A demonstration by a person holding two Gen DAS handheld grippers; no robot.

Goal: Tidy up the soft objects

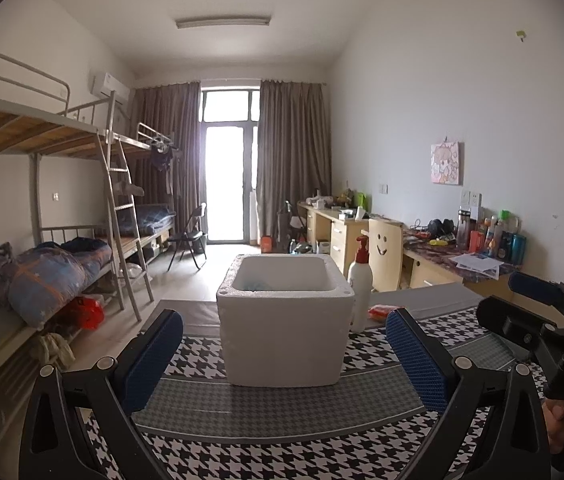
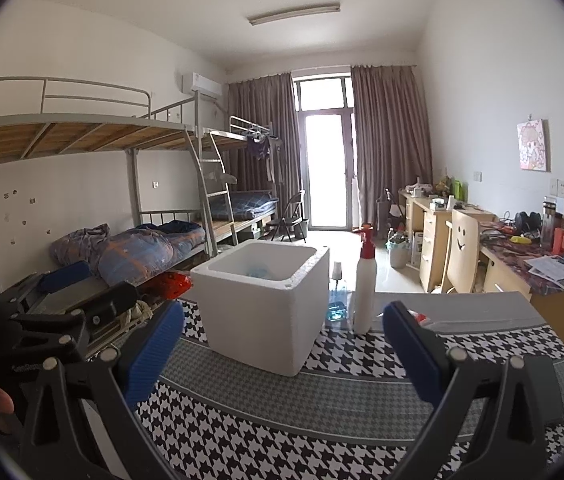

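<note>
A white foam box [image 1: 284, 316] stands upright on the desk [image 1: 282, 420], which is covered with a black-and-white houndstooth cloth crossed by grey bands. The box is open at the top, and low inside it lies something pale blue [image 1: 255, 285], mostly hidden by the near wall, so what it is cannot be told. Just right of the box stands a white pump bottle [image 1: 360, 284] with a red head, upright and very near the box's side. Beyond the bottle, on the grey strip at the desk's far edge, lies a small red-and-orange packet [image 1: 380, 312], partly hidden by a finger in the right wrist view. The left gripper [image 1: 284, 346] hovers level in front of the box, its blue-padded fingers spread wide and empty, the box framed between them. The right gripper [image 2: 284, 338] is held beside it to the right, likewise spread apart and holding nothing, pointing at the box's corner and the bottle.
</note>
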